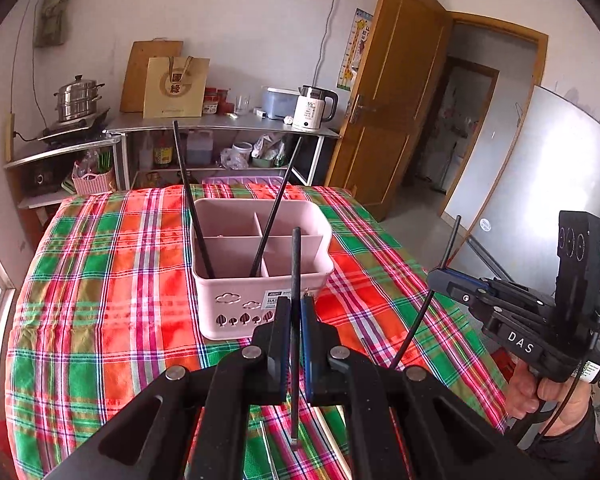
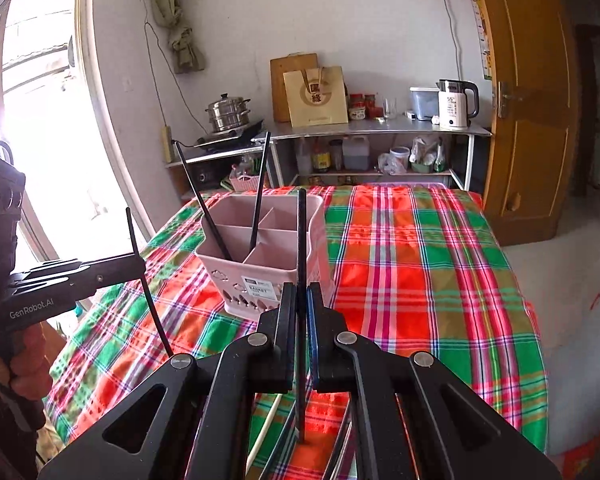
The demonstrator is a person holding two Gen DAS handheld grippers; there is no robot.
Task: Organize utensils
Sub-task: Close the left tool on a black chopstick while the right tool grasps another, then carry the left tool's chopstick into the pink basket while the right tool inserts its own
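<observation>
Left wrist view: my left gripper [image 1: 296, 308] clamps a black chopstick [image 1: 295, 264] upright; at three o'clock my right gripper [image 1: 440, 276] pinches another chopstick [image 1: 416, 320], both tilted downward toward the pink basket [image 1: 236, 304].

Basket label [image 1: 274, 299] unreadable (small) — blurred.

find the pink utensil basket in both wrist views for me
Left wrist: pink basket centre frame, just beyond the left gripper.
Right wrist: basket left of centre, ahead-left of the right gripper.
Shared landmark: white kettle on the back counter.
</observation>
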